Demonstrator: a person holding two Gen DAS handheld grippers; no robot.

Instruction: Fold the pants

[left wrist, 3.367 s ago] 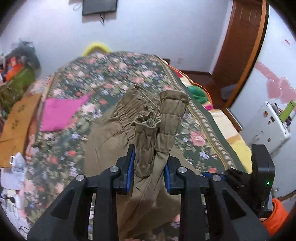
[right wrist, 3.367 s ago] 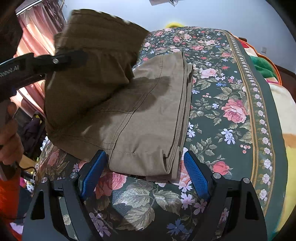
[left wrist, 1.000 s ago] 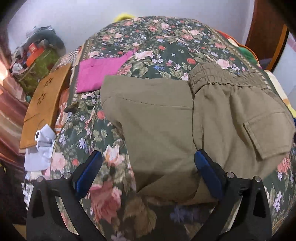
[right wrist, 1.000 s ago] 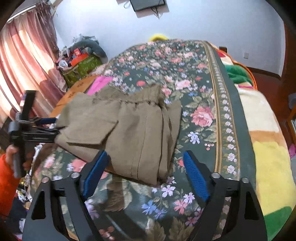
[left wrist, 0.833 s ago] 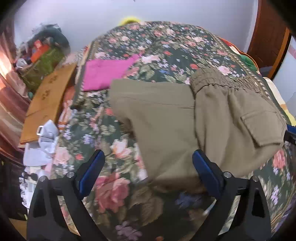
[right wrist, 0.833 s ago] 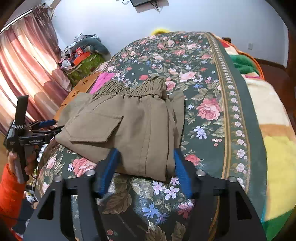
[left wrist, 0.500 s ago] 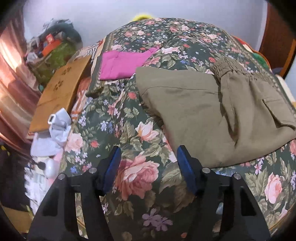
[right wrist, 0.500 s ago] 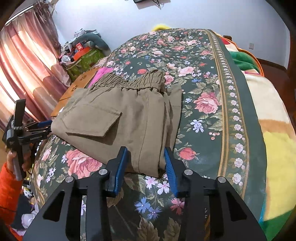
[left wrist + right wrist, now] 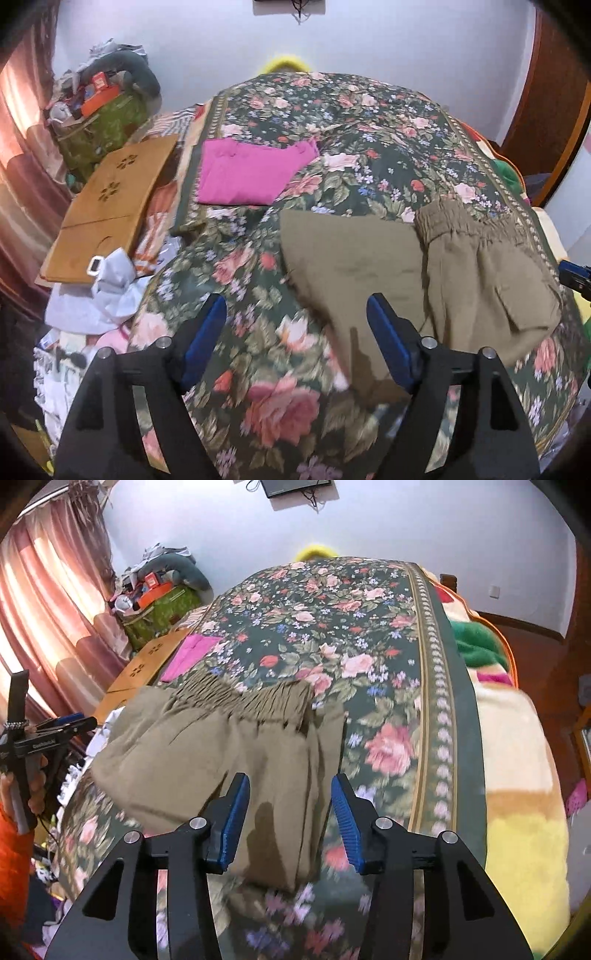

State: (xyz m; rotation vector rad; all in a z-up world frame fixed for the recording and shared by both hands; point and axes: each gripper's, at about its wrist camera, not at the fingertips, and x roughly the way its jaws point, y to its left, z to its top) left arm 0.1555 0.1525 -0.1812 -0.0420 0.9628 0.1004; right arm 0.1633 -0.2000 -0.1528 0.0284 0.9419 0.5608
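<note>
Now folded into a khaki bundle on the floral bedspread (image 9: 388, 635), the cargo pants (image 9: 229, 749) lie between the right claw's (image 9: 290, 814) parted jaws, the left claw (image 9: 295, 339) also apart and empty; a low, square grip on the near fold should keep layers aligned.

You can see small white lettering on the left gripper (image 9: 55, 725) body in your right view, too blurred to read.
</note>
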